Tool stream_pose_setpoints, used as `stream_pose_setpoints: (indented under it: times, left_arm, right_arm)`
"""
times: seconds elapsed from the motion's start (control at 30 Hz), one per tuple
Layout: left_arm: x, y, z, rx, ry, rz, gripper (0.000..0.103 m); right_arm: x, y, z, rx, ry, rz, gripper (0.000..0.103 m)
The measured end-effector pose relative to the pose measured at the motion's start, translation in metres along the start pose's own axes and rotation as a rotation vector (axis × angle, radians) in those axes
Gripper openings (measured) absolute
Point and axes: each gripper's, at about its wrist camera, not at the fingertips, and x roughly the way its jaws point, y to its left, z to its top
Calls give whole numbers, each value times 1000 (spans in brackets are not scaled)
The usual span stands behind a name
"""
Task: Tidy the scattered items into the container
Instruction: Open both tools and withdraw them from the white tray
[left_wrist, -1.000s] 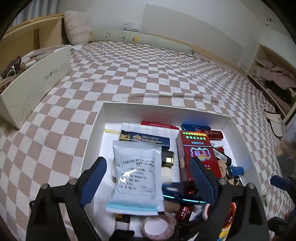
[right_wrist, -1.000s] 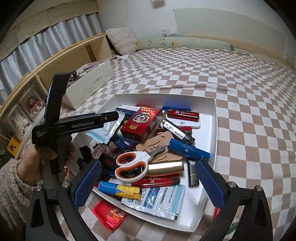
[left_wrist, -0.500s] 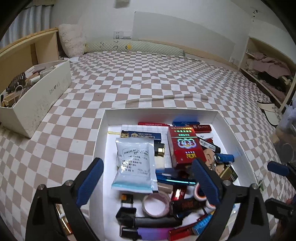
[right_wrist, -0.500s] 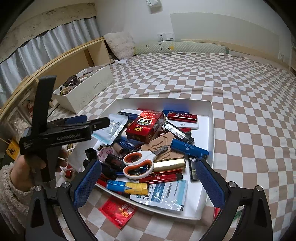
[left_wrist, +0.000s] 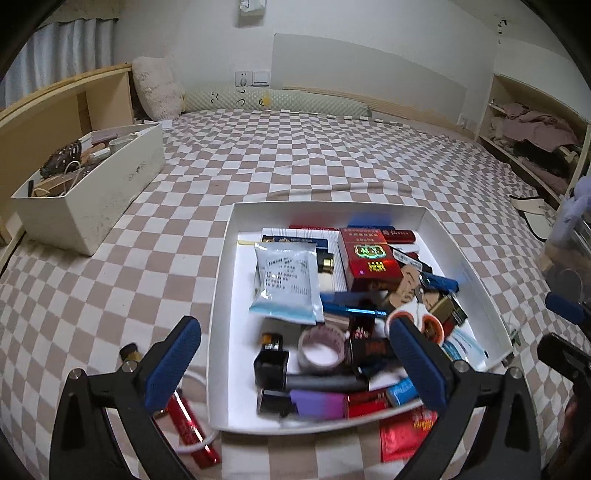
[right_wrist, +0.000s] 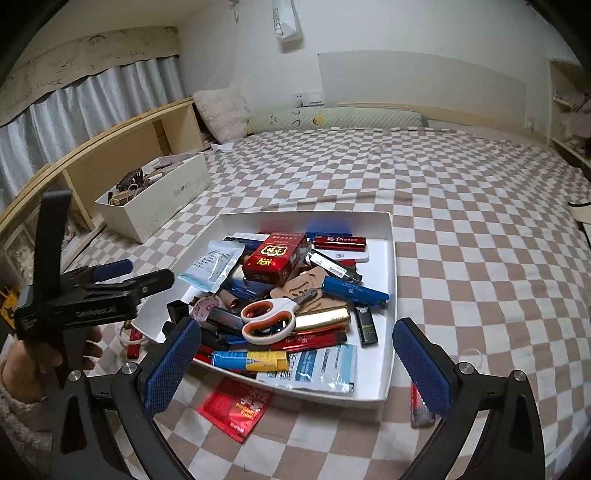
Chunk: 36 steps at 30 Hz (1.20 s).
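The white tray (left_wrist: 221, 295) (right_wrist: 391, 295) on the checked bed holds several small items. Among them lie a white pouch (left_wrist: 286, 280) (right_wrist: 214, 266), a red box (left_wrist: 369, 258) (right_wrist: 275, 258) and scissors (right_wrist: 269, 319). My left gripper (left_wrist: 293, 325) (right_wrist: 140, 275) hovers over the tray's near left corner; its jaws are opening and hold nothing. My right gripper (right_wrist: 295, 328) (left_wrist: 561, 332) stands open and empty above the tray's near edge. Outside the tray lie a red foil packet (right_wrist: 234, 406) (left_wrist: 406, 432), a red tube (left_wrist: 188, 424) and a small red item (right_wrist: 419, 410).
A white shoe box (left_wrist: 92, 192) (right_wrist: 166, 195) full of odds and ends stands at the left by a wooden shelf. A white cable (left_wrist: 195, 443) lies beside the red tube. A slipper (left_wrist: 532, 218) sits at the bed's right edge. Pillows line the headboard.
Both grippers have drawn back and up from the tray. The white pouch, earlier close between the left jaws, now lies farther off in the tray, and the left jaws have widened.
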Motion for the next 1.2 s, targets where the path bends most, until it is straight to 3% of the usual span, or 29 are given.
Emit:
stream_pose_setpoints:
  times: [0.37, 0.87, 1.2]
  left_arm:
    - [-32, 0, -26, -3, -13, -7, 103]
    - [-59, 15, -55, -90, -2, -11, 103]
    - [-68, 26, -64, -114, -33, 29, 103]
  right_arm:
    - [-22, 7, -17, 9, -27, -29, 103]
    - [-46, 13, -38, 24, -42, -59, 103]
    - [-53, 19, -49, 16, -35, -69, 103]
